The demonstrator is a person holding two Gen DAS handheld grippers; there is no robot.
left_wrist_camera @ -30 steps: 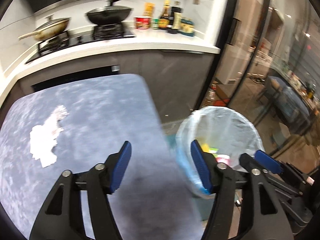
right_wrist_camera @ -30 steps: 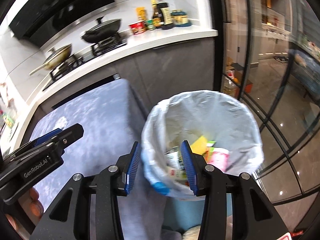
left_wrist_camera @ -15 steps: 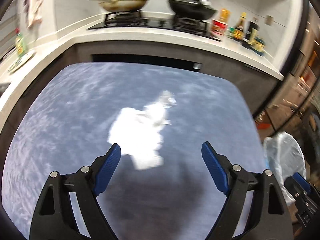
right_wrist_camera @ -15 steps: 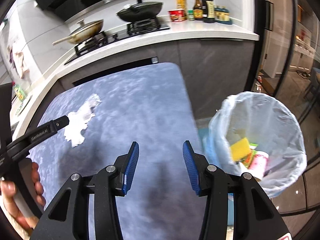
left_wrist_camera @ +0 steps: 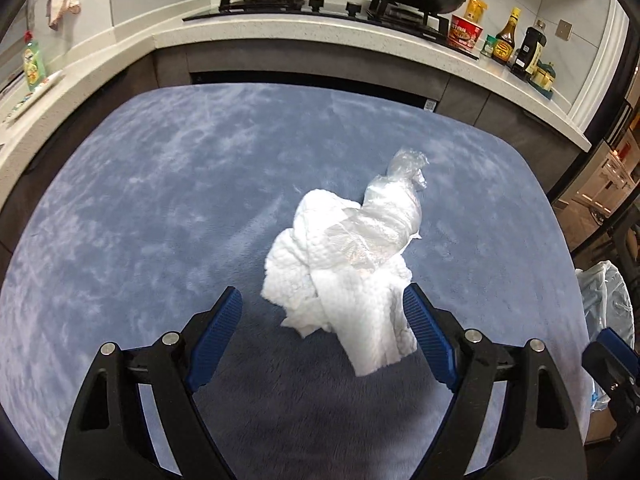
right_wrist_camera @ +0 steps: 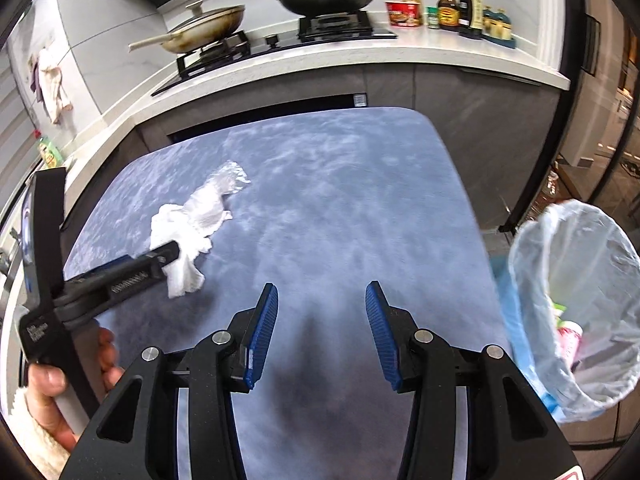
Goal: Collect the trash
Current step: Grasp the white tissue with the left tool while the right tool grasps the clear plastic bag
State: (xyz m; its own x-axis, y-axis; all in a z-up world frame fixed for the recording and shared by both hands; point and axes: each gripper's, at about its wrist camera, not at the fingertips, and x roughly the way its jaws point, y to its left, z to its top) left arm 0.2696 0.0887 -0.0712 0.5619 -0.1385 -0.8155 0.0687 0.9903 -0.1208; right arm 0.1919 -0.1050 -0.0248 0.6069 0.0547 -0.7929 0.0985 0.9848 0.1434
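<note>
A crumpled white paper towel (left_wrist_camera: 340,280) with a clear plastic wrapper (left_wrist_camera: 390,208) lying on it sits on the blue-grey table (left_wrist_camera: 160,208). My left gripper (left_wrist_camera: 322,316) is open, its jaws on either side of the towel's near end, not closed on it. In the right wrist view the towel (right_wrist_camera: 186,240) lies at the left with the left gripper (right_wrist_camera: 160,262) at it. My right gripper (right_wrist_camera: 322,312) is open and empty above the table's near middle. The trash bin with a pale liner (right_wrist_camera: 576,308) stands at the right, holding several pieces of trash.
A kitchen counter (left_wrist_camera: 360,40) with a stove, two pans, a cup noodle and bottles runs behind the table. The bin liner (left_wrist_camera: 608,300) shows past the table's right edge. Glass doors stand on the right.
Both grippers swung left from the bin toward the table. The left gripper came close to the paper towel and now straddles its near end. The right gripper opened wider.
</note>
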